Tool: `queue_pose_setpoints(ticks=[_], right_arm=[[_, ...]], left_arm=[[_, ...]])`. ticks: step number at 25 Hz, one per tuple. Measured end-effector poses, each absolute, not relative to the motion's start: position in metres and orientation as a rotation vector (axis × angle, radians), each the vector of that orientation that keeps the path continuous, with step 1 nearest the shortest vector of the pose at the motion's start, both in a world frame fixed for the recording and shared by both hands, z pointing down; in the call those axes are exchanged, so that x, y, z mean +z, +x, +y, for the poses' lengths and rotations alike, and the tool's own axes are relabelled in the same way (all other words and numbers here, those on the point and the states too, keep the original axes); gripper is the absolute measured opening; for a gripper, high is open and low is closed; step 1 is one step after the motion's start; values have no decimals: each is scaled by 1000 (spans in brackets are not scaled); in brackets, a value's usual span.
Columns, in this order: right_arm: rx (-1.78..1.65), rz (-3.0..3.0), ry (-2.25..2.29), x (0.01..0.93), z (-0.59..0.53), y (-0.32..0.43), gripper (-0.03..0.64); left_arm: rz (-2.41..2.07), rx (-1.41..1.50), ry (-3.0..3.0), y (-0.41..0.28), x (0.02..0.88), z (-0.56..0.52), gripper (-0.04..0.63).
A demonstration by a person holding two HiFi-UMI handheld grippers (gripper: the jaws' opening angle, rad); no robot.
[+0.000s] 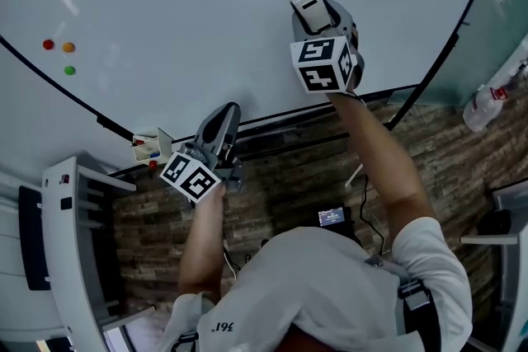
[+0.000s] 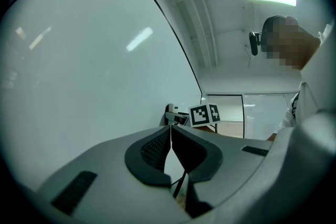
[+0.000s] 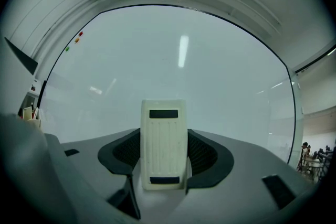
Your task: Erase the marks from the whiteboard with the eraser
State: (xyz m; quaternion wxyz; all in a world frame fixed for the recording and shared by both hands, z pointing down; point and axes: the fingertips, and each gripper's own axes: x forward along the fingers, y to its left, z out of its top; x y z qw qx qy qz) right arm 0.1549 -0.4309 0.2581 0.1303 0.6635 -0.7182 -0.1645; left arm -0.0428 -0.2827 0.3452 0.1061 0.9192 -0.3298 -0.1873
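- Head view: the right gripper (image 1: pixel 318 12) is raised in front of the whiteboard (image 1: pixel 198 4), gripping the eraser (image 1: pixel 307 2). The left gripper (image 1: pixel 224 118) sits low by the board's bottom edge, near a small marker box (image 1: pixel 148 146). Three coloured magnets (image 1: pixel 59 52) sit far to the left. I can find no pen marks on the board here.
- Left gripper view: the jaws are pressed together with nothing between them. The board looks clean from this angle too, apart from the magnets and light reflections.
- Right gripper view: the jaws are closed on the pale eraser, which stands upright between them with its back to the camera. I can't tell whether its pad touches the board.
- My judgement: this is the wiping step, perhaps near its end. Next I'd scan for faint residue, press the pad flat and sweep.
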Motion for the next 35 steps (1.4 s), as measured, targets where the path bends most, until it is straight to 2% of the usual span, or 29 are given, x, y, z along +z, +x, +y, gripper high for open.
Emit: queue_pose_setpoints(ticks=[18,28,35], right_arm=[[-374,-1994,2103,240,-416,222,273],[-474,-2132,2033,191,-404,169,273],[-549,-2234,1907,171,-402,91,273]], left_arm=[[-932,-571,2761,-54,323,-281,8],[-922,-590,2805,-65,304,-276,8],[-979,-626,2787,-98,303,-267,8]])
